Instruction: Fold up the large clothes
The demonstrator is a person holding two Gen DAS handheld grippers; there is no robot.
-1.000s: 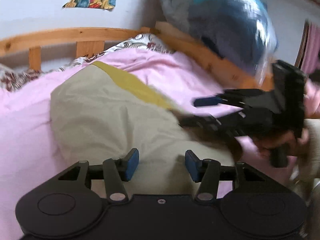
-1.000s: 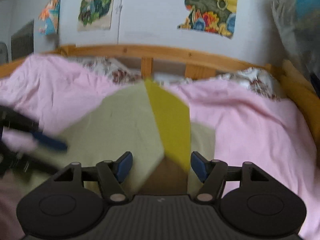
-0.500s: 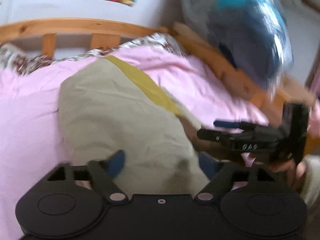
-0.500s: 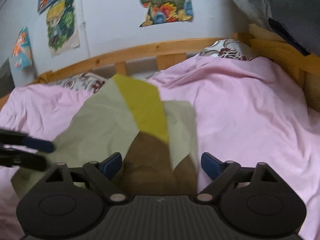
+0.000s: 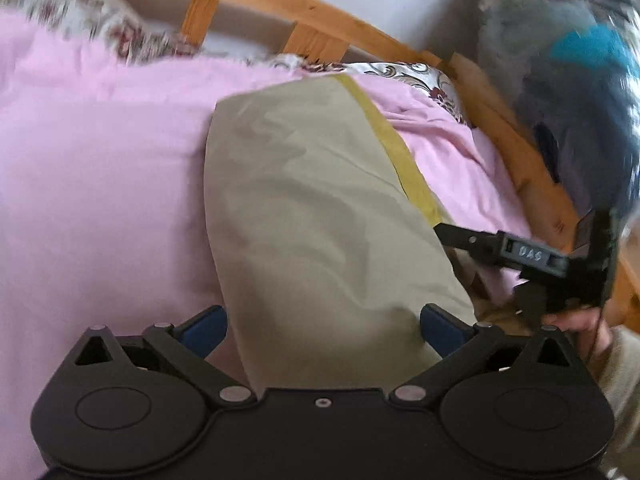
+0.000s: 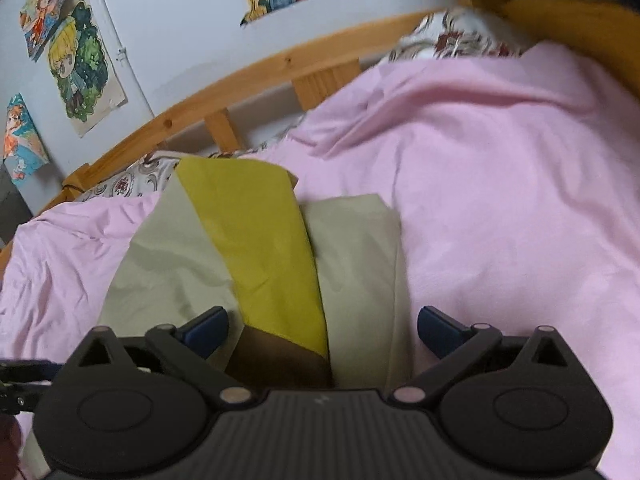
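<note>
A folded beige garment (image 5: 320,208) with a yellow-green band (image 5: 400,160) lies on the pink blanket (image 5: 100,184). Its near end sits between the blue pads of my left gripper (image 5: 322,328), whose jaws are opening and do not press on it. In the right wrist view the same garment (image 6: 168,264) shows a yellow-green panel (image 6: 260,248) and a brown patch (image 6: 280,360). My right gripper (image 6: 322,330) hovers over that end, its jaws opening and gripping nothing. From the left wrist view the right gripper (image 5: 452,236) is seen side-on at the garment's right edge, held by a hand (image 5: 576,324).
A wooden bed rail (image 6: 248,76) runs along the far side, with floral bedding (image 5: 420,76) under the blanket. Posters (image 6: 80,68) hang on the wall. A blurred grey and blue bundle (image 5: 560,80) sits past the right bed rail (image 5: 520,152).
Both grippers' jaws have spread much wider and let the garment go. Both views have rolled. The right gripper has drawn back to the garment's right edge.
</note>
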